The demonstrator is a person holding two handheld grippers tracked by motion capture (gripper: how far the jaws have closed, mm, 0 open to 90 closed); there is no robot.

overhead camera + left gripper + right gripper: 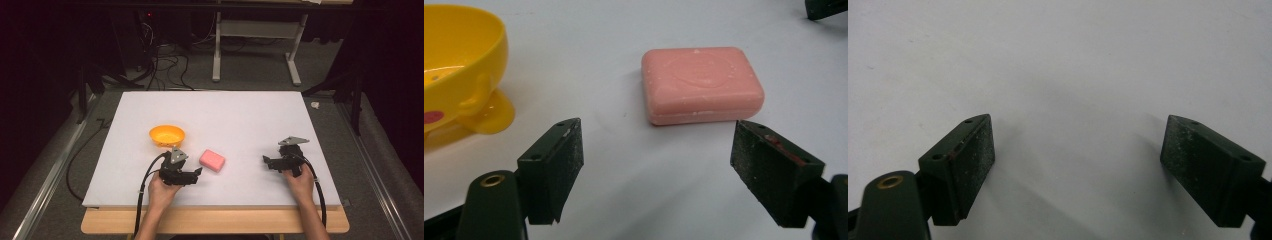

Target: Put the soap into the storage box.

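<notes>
Facing the pink soap [702, 85] beside the yellow bowl [461, 65], the left gripper [656, 165] gapes empty; the right gripper [1078, 165] gapes over bare table [1073, 60].

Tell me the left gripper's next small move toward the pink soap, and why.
Probably ease the left gripper straight ahead until its jaws flank the pink soap. The jaws stand open with nothing between them, and the soap lies flat just beyond them, apart from the yellow bowl.
</notes>
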